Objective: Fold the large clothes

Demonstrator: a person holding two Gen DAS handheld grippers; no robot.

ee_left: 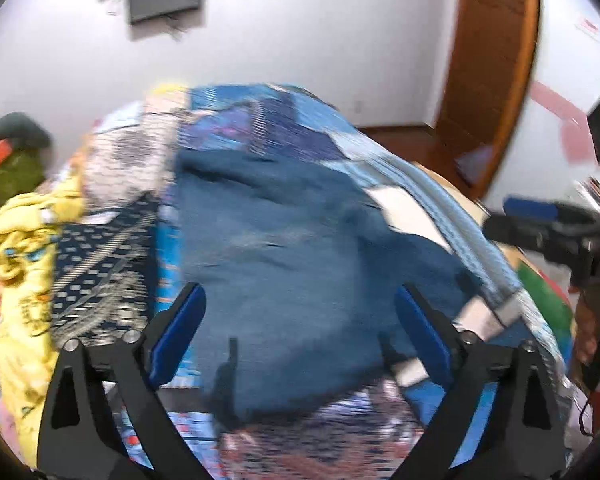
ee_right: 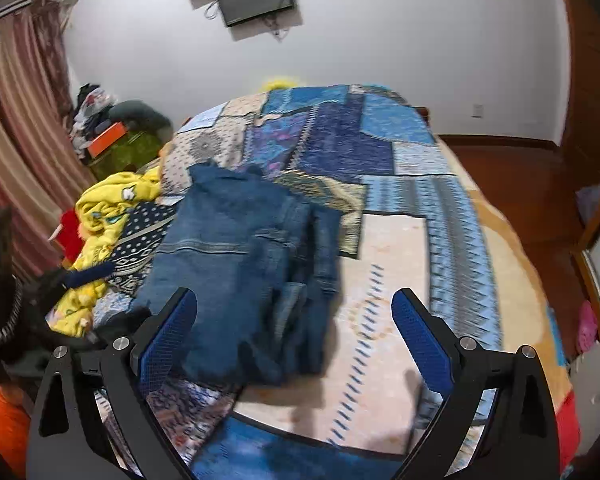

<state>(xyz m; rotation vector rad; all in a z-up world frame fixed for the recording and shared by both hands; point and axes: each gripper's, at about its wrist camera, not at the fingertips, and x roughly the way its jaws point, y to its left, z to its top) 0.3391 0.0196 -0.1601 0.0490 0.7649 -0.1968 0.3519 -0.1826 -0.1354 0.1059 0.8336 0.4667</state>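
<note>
Holding both grippers above a bed (ee_right: 512,248) covered in a patchwork quilt (ee_right: 340,140), we faced a partly folded blue denim garment (ee_right: 240,260) lying on the quilt toward the bed's left side. Our left gripper (ee_left: 300,312) had its fingers spread wide and held nothing; the denim filled the space straight ahead of it and just below. Our right gripper (ee_right: 294,316) was likewise spread and empty, with the denim ahead and to its left. The garment's long axis ran from the near edge of the bed toward the far edge, so we judged the left gripper nearer to its middle and the right gripper nearer to its bunched right side. A heap of yellow clothing (ee_right: 104,216) lay touching or just beside the denim along the left edge, leaving little room there. To the right, bare quilt stretched to the bed's right edge, giving open room to fold toward.
</note>
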